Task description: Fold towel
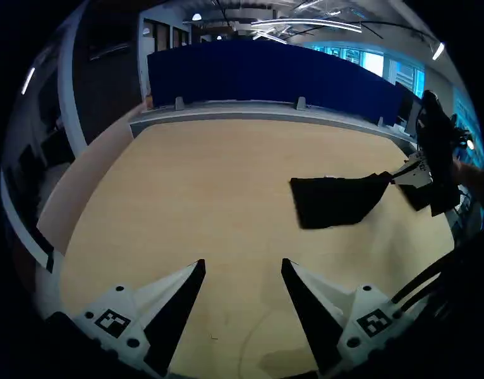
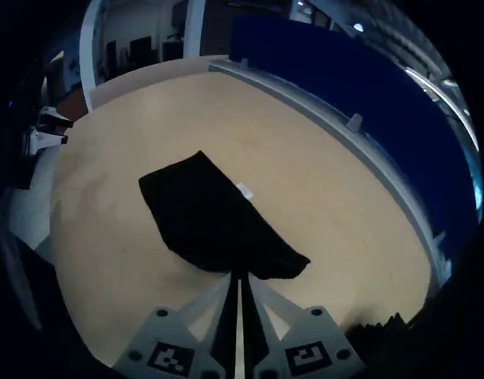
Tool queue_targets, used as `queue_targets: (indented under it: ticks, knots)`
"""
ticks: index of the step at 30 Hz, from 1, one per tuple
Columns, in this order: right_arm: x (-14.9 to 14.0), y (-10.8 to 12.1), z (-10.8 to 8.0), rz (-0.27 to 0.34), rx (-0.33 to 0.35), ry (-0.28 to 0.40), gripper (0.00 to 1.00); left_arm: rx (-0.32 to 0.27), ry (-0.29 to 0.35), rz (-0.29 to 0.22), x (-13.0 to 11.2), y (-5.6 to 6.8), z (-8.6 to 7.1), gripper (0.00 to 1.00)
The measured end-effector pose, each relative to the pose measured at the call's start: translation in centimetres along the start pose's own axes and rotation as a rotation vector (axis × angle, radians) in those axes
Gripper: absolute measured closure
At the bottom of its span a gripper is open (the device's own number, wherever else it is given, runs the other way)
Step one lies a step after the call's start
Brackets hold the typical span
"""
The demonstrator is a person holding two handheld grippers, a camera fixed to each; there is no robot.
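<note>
Left gripper view
- Left gripper (image 1: 242, 263): fingers spread wide with nothing between them, hovering over bare table.
- Table (image 1: 198, 183): light wood, with a blue partition (image 1: 267, 72) along its far edge.
- Towel (image 1: 330, 202): black, lying on the table to the right of this gripper and well apart from it. Its right corner is drawn out to a point.
- Right gripper (image 1: 399, 177): at the far right, meeting that drawn-out corner. How its fingers stand is too small to tell here.

Right gripper view
- Right gripper (image 2: 240, 281): fingers pressed together with only a thin slit between them, pinching the near edge of the towel.
- Towel (image 2: 204, 221): spread away from the fingertips across the table (image 2: 318, 170), up and to the left.
- Tag (image 2: 244, 190): small and white, at the towel's right edge.
- Partition (image 2: 368, 82): blue, running along the table's right side.
</note>
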State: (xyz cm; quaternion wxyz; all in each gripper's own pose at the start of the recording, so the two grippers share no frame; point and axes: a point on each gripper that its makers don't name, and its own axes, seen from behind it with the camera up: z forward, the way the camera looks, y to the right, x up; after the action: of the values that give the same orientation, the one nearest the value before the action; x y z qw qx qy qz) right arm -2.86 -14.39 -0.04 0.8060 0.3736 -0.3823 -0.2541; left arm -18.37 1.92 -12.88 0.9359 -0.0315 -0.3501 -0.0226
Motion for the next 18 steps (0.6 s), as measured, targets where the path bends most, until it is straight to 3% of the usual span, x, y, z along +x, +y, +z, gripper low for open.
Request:
queue_targets:
  ticks: [8,18]
  knots:
    - [4.7,-1.2,0.4,-0.094,0.017,0.027,0.97,0.013,0.022,-0.036,-0.2,-1.2,-1.8,0.11]
    - [6.2,-3.1,1.3,-0.162,0.043,0.013,0.97,0.013,0.037,-0.070,-0.9,-2.1,-3.7,0.11]
